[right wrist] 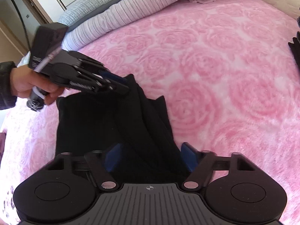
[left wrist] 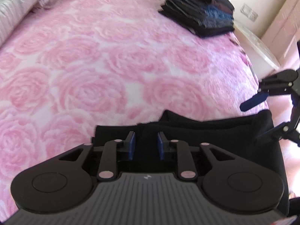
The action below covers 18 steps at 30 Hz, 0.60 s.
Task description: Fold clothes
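A black garment [left wrist: 215,131] lies folded on the pink rose blanket [left wrist: 93,65] at the bed's near edge. My left gripper [left wrist: 146,146] hangs over its far edge, blue pads a little apart, a ridge of the black cloth rising between them without being squeezed. In the right wrist view a hand [right wrist: 28,82] holds that left gripper [right wrist: 121,86] at the garment's [right wrist: 93,121] far corner. My right gripper [right wrist: 151,155] stands wide open over the garment's near end, cloth below its pads and nothing pinched. It also shows as the right gripper [left wrist: 251,121] at the left view's right edge.
A stack of folded dark clothes [left wrist: 198,13] sits at the far side of the bed. Striped pillows and a rolled quilt [right wrist: 121,13] line the head end. A white nightstand [left wrist: 262,46] stands beside the bed. The pink blanket [right wrist: 225,75] stretches wide beyond the garment.
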Motion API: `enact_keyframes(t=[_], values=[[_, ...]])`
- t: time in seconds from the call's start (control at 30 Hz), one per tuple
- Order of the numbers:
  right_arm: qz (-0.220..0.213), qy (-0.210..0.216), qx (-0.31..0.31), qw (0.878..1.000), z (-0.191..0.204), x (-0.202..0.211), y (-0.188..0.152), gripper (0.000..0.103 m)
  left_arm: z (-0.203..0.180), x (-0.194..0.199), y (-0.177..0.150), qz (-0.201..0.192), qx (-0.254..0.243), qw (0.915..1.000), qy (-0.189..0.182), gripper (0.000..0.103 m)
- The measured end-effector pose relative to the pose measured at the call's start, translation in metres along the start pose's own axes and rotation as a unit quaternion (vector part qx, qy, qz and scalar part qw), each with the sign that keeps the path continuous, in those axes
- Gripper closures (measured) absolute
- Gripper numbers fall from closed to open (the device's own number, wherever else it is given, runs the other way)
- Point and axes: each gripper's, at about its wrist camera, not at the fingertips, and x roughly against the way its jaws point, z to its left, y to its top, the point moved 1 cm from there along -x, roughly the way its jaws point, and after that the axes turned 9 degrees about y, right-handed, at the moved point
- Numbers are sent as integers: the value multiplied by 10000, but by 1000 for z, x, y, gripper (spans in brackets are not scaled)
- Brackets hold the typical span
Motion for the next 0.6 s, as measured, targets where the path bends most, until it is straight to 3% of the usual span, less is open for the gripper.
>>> enact_keyframes(t=[0.17,0.23,0.27,0.37,0.4,0.5,0.6], values=[[92,176,-196,9996,-5,-7,5,29,-3,-5,-2,96,-132,9999,25,86],[155,254,-260,9992,-8,-12,6,31,-1,-5,-3,131,-132,9998,-16,103],[187,293,-293,9990,-9,-14,7,34,-1,-5,-4,133,-173,9998,-33,103],[238,426,-544,9973,-19,-18,8,50,-1,-5,-7,146,-245,9996,-77,103],[254,467,-680,9963,-24,-19,9,67,-1,-4,-7,154,-237,9996,-87,103],[458,484,-815,9944,-32,-25,8,77,0,-7,-8,189,-148,9996,-112,103],[670,293,-319,9968,-22,-29,9,99,-2,-6,-7,110,-174,9998,-54,103]])
